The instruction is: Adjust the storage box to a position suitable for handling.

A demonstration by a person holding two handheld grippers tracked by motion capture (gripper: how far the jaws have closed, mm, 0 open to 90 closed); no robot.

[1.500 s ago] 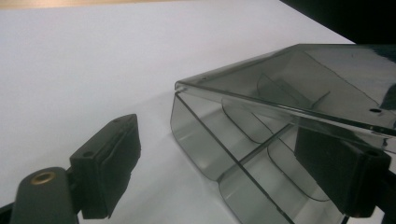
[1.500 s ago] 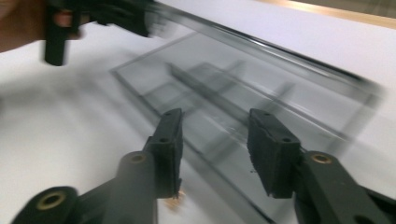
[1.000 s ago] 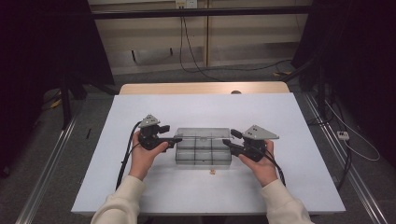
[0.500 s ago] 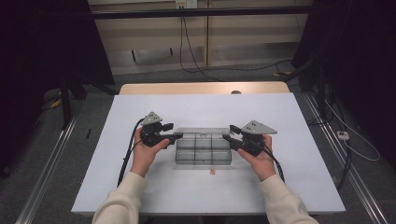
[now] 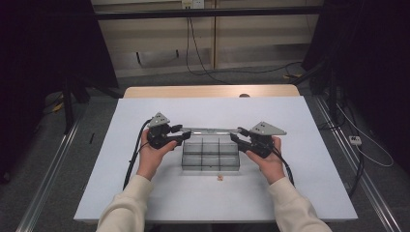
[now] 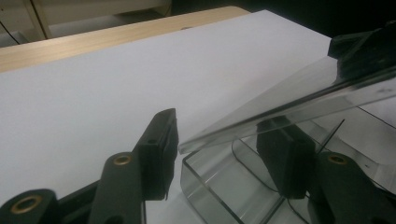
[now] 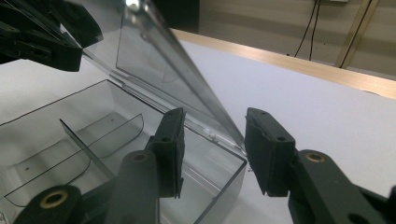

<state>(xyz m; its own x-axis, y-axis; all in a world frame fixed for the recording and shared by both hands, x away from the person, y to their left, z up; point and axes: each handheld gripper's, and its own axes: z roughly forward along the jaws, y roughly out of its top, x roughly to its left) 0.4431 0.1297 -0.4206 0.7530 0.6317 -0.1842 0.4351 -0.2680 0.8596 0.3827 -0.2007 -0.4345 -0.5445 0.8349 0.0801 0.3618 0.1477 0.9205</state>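
Lifted now: one lid (image 5: 211, 130), between two closing tools, one box (image 5: 211, 154).

Cream sleeves (image 5: 128, 205); each black hand-held gripper (image 5: 180, 135) carries a grey triangular plate, brass-coloured rivets and a black cable.

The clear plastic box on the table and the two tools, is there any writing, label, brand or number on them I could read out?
None can be read.
Clear plastic box and its raised lid: bare, see-through plastic, no print or sticker.
Left tool and right tool: plain black, with brass-coloured rivets and no markings.
White table: blank; the tiny brownish thing in front of the box is too small to make out.
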